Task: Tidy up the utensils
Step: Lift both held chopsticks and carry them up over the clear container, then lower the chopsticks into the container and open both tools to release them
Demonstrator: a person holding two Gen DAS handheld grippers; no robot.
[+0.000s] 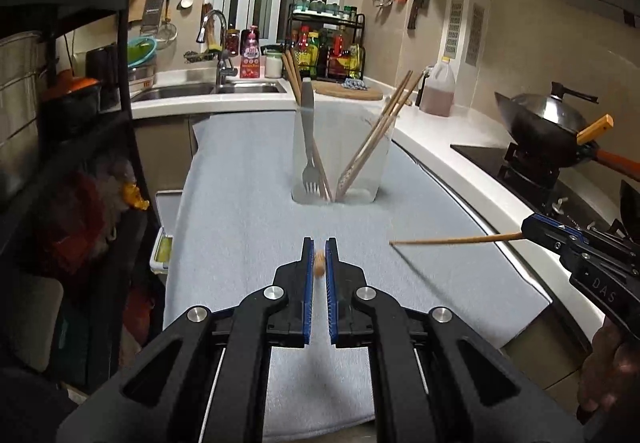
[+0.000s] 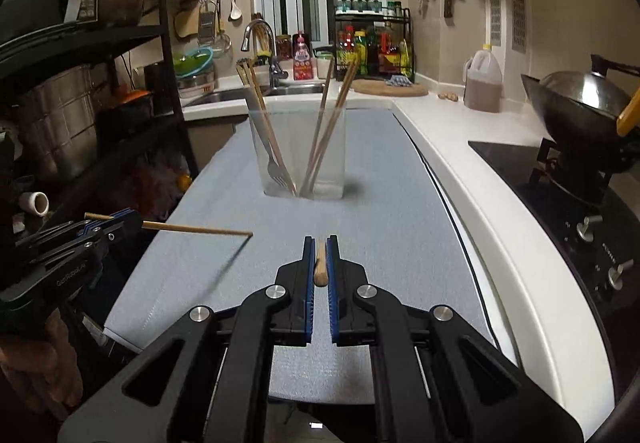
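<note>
Chopsticks: the left gripper (image 1: pixel 319 257) clamped one chopstick (image 2: pixel 198 229), the right gripper (image 2: pixel 320 257) another (image 1: pixel 456 240), both above the mat (image 1: pixel 248 203) near the holder (image 1: pixel 340 151).

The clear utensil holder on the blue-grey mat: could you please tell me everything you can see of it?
The utensil holder is a tall, clear container, glass or plastic by its look, standing upright on the blue-grey mat in the middle of the counter. It seems split into two compartments. The left one holds a metal fork, tines down, with several wooden chopsticks; the right one holds more wooden chopsticks leaning to the right. Their ends stick out above the rim. No gripper touches it.
</note>
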